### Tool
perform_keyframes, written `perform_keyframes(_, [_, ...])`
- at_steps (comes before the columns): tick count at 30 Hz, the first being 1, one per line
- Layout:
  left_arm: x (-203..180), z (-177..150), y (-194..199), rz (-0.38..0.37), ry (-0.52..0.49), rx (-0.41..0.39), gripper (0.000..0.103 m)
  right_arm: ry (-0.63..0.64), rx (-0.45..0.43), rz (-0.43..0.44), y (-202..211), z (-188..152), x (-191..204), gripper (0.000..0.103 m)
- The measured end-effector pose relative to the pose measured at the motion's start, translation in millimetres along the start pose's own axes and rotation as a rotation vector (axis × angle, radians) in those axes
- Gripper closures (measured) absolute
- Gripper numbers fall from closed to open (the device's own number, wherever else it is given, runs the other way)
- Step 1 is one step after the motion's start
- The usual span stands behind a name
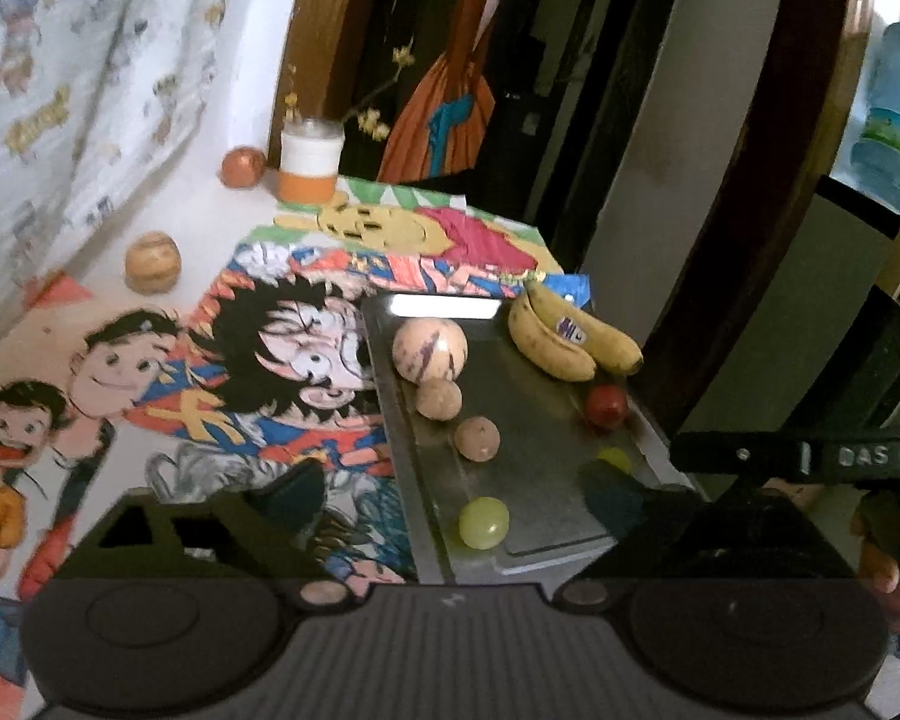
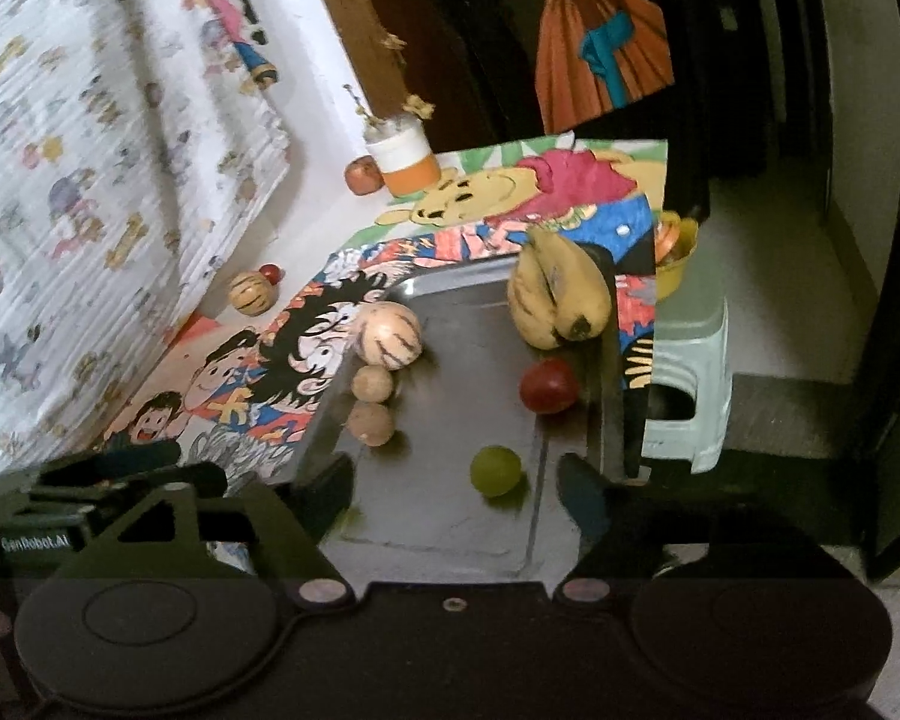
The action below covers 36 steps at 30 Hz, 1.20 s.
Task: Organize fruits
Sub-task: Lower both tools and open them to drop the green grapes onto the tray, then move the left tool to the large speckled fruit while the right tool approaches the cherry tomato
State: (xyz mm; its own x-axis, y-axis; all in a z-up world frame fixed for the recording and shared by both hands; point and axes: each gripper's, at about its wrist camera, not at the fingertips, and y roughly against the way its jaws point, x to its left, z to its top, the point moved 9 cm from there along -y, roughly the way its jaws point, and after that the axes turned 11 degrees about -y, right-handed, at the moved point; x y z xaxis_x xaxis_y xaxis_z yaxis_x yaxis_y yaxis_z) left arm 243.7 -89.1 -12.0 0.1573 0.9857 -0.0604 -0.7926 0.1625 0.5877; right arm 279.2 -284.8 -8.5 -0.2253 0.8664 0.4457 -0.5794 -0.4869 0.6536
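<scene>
A metal tray (image 1: 546, 420) (image 2: 438, 516) lies on the cartoon-covered table. On it are bananas (image 1: 570, 336) (image 2: 558, 294), a striped pale melon (image 1: 429, 348) (image 2: 389, 336), two small brown fruits (image 1: 438, 399) (image 1: 477, 438) (image 2: 372, 384) (image 2: 371, 423), a red fruit (image 1: 606, 405) (image 2: 548, 386) and green grapes (image 1: 483, 522) (image 1: 615, 459) (image 2: 495, 469). My left gripper (image 1: 450, 498) is open above the tray's near end, around one green grape. My right gripper (image 2: 456, 480) is open, its fingers either side of a green grape, not touching it.
Off the tray, near the wall, lie a striped round fruit (image 1: 153, 263) (image 2: 249, 293), a reddish fruit (image 1: 243, 167) (image 2: 363, 175) and a small red fruit (image 2: 270, 272). An orange-and-white jar (image 1: 309, 159) (image 2: 403, 156) stands at the back. A stool (image 2: 690, 372) stands beyond the table's right edge.
</scene>
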Motion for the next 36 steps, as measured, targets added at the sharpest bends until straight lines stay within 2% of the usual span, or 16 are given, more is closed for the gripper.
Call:
perform_keyframes(4, [4, 2, 17, -0.003, -0.032, -0.017, 0.0, 0.002, -0.001, 0.004, 20, -6, 16, 0.004])
perform_keyframes(7, [6, 0, 30, -0.009, -0.06, -0.013, 0.0, 0.028, 0.015, 0.002, 36, -14, 30, 0.001])
perform_keyframes(11, [11, -16, 43, -0.004, -0.104, 0.021, 0.0, 0.051, 0.062, -0.01, 49, -33, 45, 0.001])
perform_keyframes(18, [33, -49, 56, 0.0, -0.064, 0.11, 0.0, 0.066, 0.158, -0.039, 50, -71, 58, 0.001])
perform_keyframes(23, [57, -67, 57, 0.072, -0.051, 0.2, 0.0, 0.098, 0.272, -0.046, 35, -96, 72, 0.001])
perform_keyframes(30, [92, -76, 66, 0.11, 0.021, 0.255, 0.0, 0.101, 0.432, -0.04, 11, -115, 94, 0.001])
perform_keyframes(36, [141, -66, 72, 0.213, 0.133, 0.267, 0.0, 0.108, 0.545, -0.04, -16, -113, 118, 0.001])
